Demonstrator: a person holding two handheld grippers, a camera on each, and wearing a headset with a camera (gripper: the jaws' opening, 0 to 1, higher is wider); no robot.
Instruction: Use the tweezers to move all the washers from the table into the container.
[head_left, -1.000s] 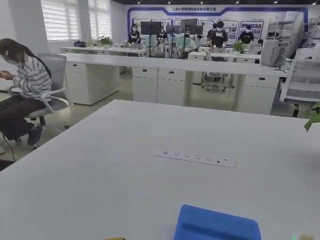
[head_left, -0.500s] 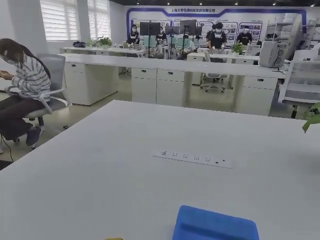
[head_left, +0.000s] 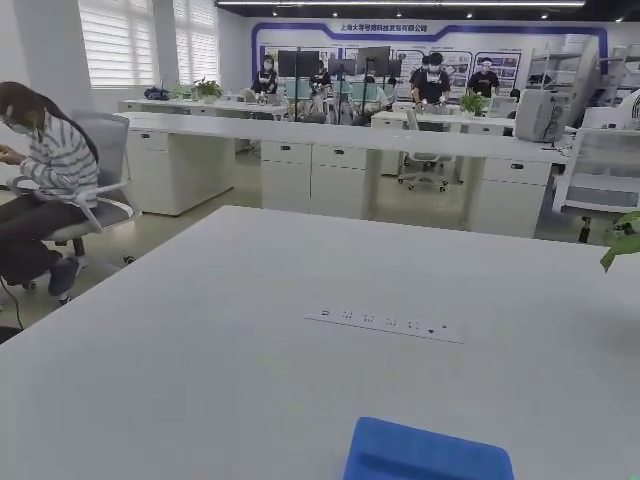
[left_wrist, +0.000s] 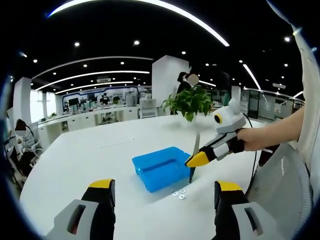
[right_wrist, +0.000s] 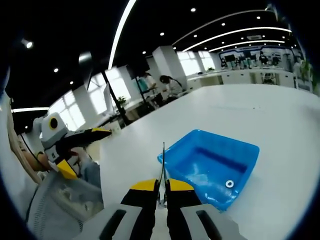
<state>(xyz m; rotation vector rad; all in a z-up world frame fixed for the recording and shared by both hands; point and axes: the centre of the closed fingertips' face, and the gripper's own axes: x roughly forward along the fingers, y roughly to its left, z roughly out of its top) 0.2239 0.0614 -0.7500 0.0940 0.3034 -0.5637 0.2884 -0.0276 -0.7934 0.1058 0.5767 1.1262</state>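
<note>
While my left gripper (left_wrist: 165, 186) hovers over the white table (left_wrist: 90, 155) with its jaws spread wide and nothing between them, my right gripper (right_wrist: 163, 189) has its jaws clenched on the tweezers (right_wrist: 163, 162). Seen from my left gripper, the tweezers stand nearly upright, tips down, just beside the right end of the blue container (left_wrist: 162, 179). A few washers (left_wrist: 178, 193) lie on the table under those tips, close to the container's front wall. One washer (right_wrist: 229, 184) lies inside the container, near a wall. From my head view, a power strip (head_left: 385, 322) sits on the table beyond the container.
</note>
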